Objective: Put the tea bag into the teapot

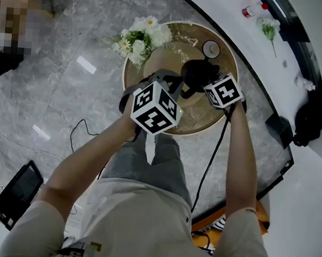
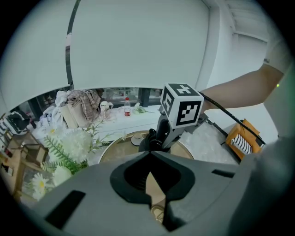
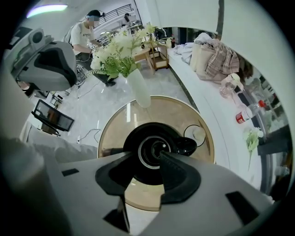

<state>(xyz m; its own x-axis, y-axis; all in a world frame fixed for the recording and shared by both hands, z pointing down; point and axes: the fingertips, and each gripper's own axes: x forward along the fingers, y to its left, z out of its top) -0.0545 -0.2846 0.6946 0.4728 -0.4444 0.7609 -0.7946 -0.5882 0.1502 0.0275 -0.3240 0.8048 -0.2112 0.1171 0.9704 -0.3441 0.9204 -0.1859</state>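
Note:
A black teapot [image 1: 197,72] stands without its lid on the round tan table [image 1: 206,120]. In the right gripper view I look straight down into the teapot's [image 3: 177,138] round mouth. My right gripper [image 3: 146,152] hangs just above that mouth, its jaws open and nothing between them. No tea bag shows in any view. My left gripper [image 2: 148,155] hovers over the table's near left side with its jaw tips touching, shut and empty. From the left gripper view the right gripper's marker cube [image 2: 182,105] sits over the teapot [image 2: 150,143].
A white vase of flowers [image 1: 140,40] stands at the table's far left, close to the teapot. A small round lid or coaster [image 1: 211,48] lies beyond the teapot. A white curved counter [image 1: 300,47] runs along the right. A screen [image 1: 17,194] and cables lie on the floor.

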